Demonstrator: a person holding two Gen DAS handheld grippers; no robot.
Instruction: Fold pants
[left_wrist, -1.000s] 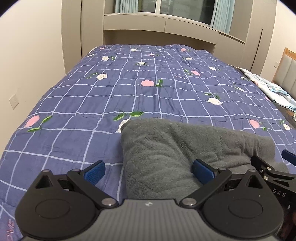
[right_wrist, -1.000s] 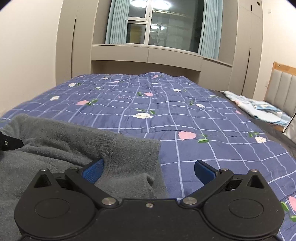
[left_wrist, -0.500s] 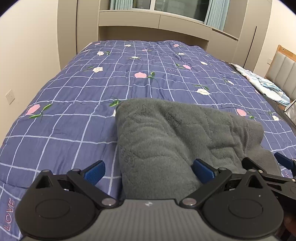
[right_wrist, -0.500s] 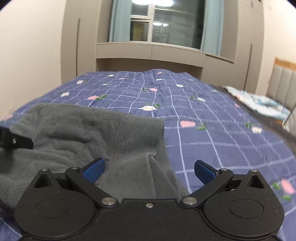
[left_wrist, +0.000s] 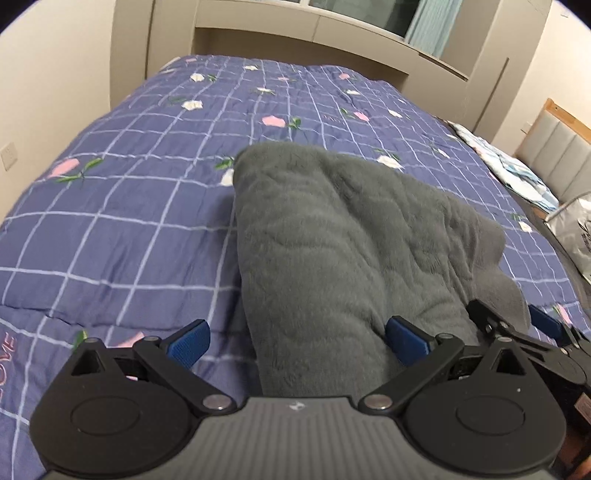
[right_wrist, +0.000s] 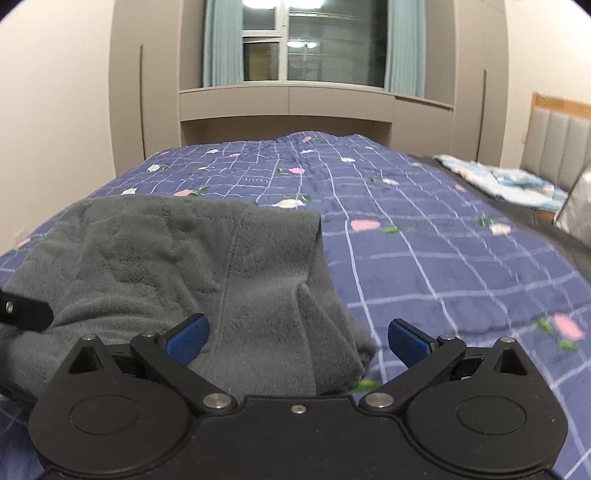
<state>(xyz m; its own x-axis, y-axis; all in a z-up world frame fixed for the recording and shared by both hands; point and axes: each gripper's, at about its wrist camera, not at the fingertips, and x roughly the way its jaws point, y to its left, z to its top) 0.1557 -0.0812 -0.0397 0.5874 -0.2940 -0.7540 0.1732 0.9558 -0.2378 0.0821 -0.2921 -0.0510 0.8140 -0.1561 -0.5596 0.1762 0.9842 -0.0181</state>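
Note:
The grey fleece pants (left_wrist: 343, 243) lie folded in a thick bundle on the blue checked quilt (left_wrist: 129, 206). My left gripper (left_wrist: 295, 341) is open at the bundle's near left edge, with cloth lying between its blue pads but not pinched. In the right wrist view the pants (right_wrist: 177, 266) fill the lower left, and my right gripper (right_wrist: 295, 341) is open over their near right corner. The right gripper's black linkage (left_wrist: 517, 336) shows at the lower right of the left wrist view. A black part of the left gripper (right_wrist: 22, 312) juts in at the left edge.
The quilt (right_wrist: 424, 240) spreads far ahead to beige cupboards and a window (right_wrist: 314, 48). A light blue blanket (right_wrist: 498, 181) lies by the padded headboard (right_wrist: 557, 147) on the right. A pale bag (left_wrist: 576, 229) sits off the bed's right side. A wall (left_wrist: 44, 92) runs along the left.
Both grippers have drawn back and risen from the pants, staying open. More of the folded bundle shows in both views, and it lies still on the quilt.

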